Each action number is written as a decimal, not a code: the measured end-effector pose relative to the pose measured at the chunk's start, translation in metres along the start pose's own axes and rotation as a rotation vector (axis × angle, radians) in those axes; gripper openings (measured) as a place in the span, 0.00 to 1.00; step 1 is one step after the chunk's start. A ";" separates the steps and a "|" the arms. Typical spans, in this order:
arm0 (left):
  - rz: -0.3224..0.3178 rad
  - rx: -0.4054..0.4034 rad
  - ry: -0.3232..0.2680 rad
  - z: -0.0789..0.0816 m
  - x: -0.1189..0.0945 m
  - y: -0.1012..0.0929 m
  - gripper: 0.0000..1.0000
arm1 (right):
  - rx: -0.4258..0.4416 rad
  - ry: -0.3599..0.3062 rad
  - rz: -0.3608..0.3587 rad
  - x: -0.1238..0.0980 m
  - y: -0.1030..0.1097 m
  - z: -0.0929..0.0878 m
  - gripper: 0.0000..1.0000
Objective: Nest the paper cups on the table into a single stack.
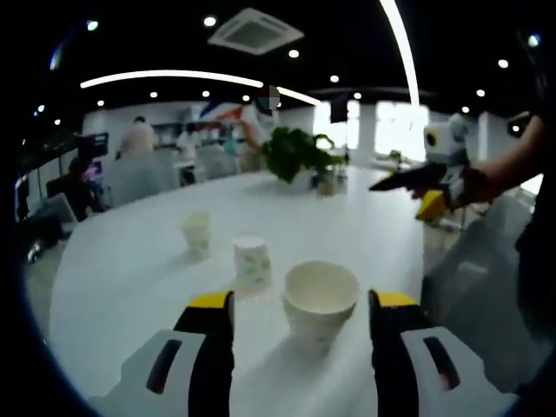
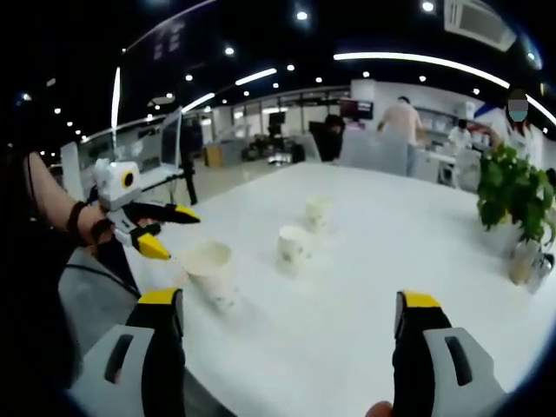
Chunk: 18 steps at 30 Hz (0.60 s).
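In the left gripper view, the left gripper (image 1: 301, 306) was released, its yellow-tipped jaws spread wide and gripping nothing. Between those jaws, at the near edge of the white table (image 1: 130, 261), stood the nearest paper cup (image 1: 321, 301), upright and mouth up. Just beyond it, toward the table's middle, stood a second cup (image 1: 251, 261) that looked to be mouth down, apart from the first. Farther in stood a third cup (image 1: 197, 233), upright and apart from the others. At the table's far edge sat a potted plant (image 1: 297, 154). Off the table's side, the right gripper (image 1: 408, 193) hung in the air, held by a hand, its jaws parted and empty.

In the right gripper view, that gripper's own jaws stood wide apart over the table, holding nothing, with the three cups lined up beyond them. People sat and stood past the table's far edge.
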State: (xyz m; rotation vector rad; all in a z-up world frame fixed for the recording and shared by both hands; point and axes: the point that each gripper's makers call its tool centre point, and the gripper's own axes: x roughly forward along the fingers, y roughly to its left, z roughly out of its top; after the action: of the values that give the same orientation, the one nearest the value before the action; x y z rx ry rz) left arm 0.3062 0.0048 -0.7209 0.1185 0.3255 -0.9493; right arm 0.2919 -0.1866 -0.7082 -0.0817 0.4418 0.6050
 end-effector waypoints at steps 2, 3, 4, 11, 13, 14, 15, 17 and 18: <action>0.013 -0.006 -0.010 0.004 -0.005 0.005 0.64 | 0.001 -0.004 0.000 0.001 0.000 0.001 1.00; 0.023 -0.009 -0.016 0.006 -0.009 0.008 0.65 | 0.001 -0.005 0.001 0.001 0.001 0.001 1.00; 0.027 -0.011 -0.022 0.008 -0.011 0.009 0.66 | 0.002 -0.005 0.003 0.002 0.001 0.001 1.00; 0.063 -0.022 -0.051 0.016 -0.024 0.021 0.75 | -0.002 -0.004 0.016 0.007 0.007 -0.001 1.00; 0.073 -0.023 -0.056 0.016 -0.028 0.024 0.75 | -0.005 -0.002 0.017 0.007 0.008 -0.001 1.00; 0.076 -0.026 -0.054 0.015 -0.029 0.025 0.76 | -0.005 -0.001 0.019 0.008 0.008 -0.002 1.00; 0.078 -0.031 -0.055 0.015 -0.029 0.026 0.77 | -0.005 -0.001 0.019 0.008 0.008 -0.002 1.00; 0.077 -0.054 -0.042 0.011 -0.029 0.027 0.81 | -0.005 0.000 0.018 0.008 0.008 -0.002 1.00; 0.078 -0.057 -0.040 0.010 -0.030 0.027 0.83 | -0.004 0.001 0.018 0.009 0.008 -0.003 1.00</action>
State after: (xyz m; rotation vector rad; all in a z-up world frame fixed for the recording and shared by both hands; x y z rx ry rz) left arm 0.3142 0.0412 -0.7033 0.0594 0.3089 -0.8635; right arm 0.2929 -0.1760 -0.7140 -0.0821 0.4430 0.6238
